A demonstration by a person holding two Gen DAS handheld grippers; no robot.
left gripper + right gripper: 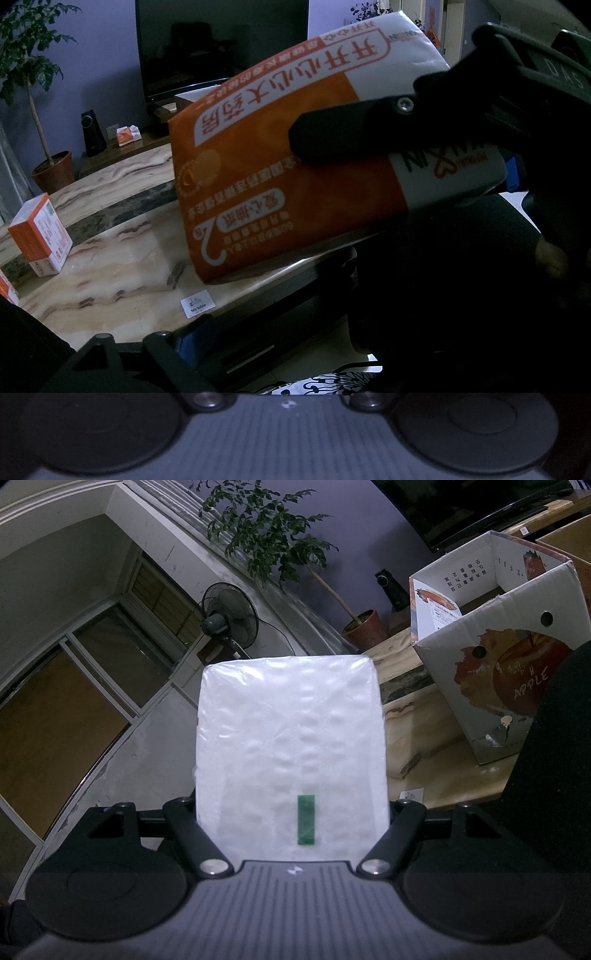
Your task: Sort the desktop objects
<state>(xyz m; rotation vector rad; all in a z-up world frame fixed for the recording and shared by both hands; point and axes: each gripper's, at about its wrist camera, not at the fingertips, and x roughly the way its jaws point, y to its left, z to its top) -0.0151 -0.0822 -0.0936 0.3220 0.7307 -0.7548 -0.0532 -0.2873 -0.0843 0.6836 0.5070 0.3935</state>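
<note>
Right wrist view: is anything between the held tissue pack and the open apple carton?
Nothing visible blocks it. The right tool holds the tissue pack above the table's near edge; the apple carton stands to its right on the marble table, top open, with only bare tabletop between them.

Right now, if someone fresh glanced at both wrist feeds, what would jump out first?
The orange and white tissue pack fills the left wrist view, clamped by the right gripper above the marble table. In the right wrist view its white underside fills the middle between the jaws, with an open apple carton on the table to the right.
</note>
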